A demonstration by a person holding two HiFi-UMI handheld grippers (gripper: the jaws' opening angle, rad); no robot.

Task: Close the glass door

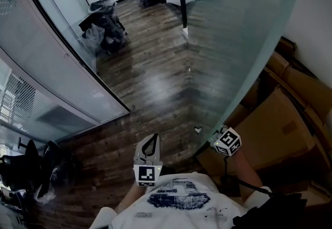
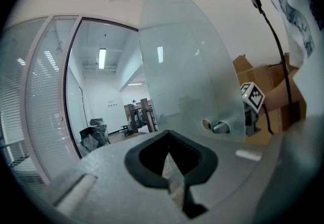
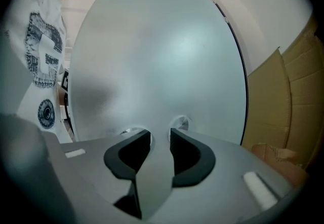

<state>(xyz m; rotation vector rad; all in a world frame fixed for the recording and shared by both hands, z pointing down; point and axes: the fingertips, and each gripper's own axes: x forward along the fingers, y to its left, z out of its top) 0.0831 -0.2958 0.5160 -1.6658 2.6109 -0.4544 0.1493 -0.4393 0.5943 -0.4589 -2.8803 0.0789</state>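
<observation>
left gripper (image 1: 151, 142) hangs clenched and empty while right gripper (image 3: 159, 134), jaws parted, faces the round metal knob (image 2: 220, 127) of the open frosted glass door (image 1: 233, 41), seemingly to shut it.

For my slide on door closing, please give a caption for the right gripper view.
The right gripper, jaws apart, facing the frosted glass door at its round fittings, cardboard boxes beside.
</observation>
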